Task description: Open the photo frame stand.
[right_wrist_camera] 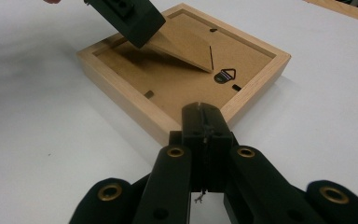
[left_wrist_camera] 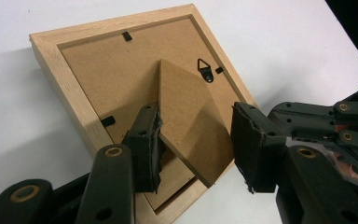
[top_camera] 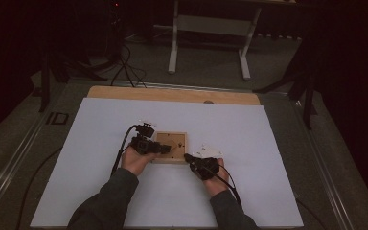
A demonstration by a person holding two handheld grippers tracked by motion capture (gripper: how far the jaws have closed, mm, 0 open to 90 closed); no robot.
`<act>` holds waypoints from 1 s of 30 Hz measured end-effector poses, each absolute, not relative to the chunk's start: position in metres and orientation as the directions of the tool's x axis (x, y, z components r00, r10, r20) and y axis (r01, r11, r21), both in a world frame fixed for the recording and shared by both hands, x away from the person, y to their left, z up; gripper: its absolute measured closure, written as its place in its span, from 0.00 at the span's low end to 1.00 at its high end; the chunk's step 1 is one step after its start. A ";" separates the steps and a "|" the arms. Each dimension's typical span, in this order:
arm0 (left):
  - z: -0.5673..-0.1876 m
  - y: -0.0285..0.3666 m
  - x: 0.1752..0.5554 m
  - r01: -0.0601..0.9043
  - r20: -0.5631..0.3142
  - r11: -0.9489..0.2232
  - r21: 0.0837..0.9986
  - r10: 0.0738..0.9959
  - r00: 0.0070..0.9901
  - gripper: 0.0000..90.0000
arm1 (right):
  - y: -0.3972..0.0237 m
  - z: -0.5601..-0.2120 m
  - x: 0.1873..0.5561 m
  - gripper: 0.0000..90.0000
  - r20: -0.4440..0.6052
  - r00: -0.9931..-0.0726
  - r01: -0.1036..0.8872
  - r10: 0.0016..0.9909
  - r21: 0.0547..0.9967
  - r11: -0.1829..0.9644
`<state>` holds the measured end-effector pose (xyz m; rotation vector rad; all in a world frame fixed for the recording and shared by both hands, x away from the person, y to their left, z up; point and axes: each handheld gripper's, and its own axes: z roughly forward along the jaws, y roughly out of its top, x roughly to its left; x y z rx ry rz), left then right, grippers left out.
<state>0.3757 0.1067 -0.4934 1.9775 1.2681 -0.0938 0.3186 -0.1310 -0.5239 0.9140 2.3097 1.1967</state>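
The picture frame [left_wrist_camera: 65,84] is pale, light-coloured wood with a faint grain, lying back up. Its backing board [left_wrist_camera: 107,74] is plain mid-brown, as is the fold-out stand [left_wrist_camera: 186,121], a shade lighter where light falls on it. The small hanger [left_wrist_camera: 206,71] and the clips [left_wrist_camera: 127,35] are black. Both tools, left [left_wrist_camera: 193,144] and right [right_wrist_camera: 204,121], are matt black with brass-coloured rivets. The tabletop [top_camera: 249,191] is plain white, with a tan wooden strip [top_camera: 172,94] along its far edge. The sleeves [top_camera: 110,201] are dark grey-green.
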 end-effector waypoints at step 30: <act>-0.491 0.101 0.369 0.758 -0.363 -0.242 0.606 0.763 0.534 0.61 | -0.132 -0.522 0.319 0.78 -0.036 -0.731 0.376 0.682 0.813 0.446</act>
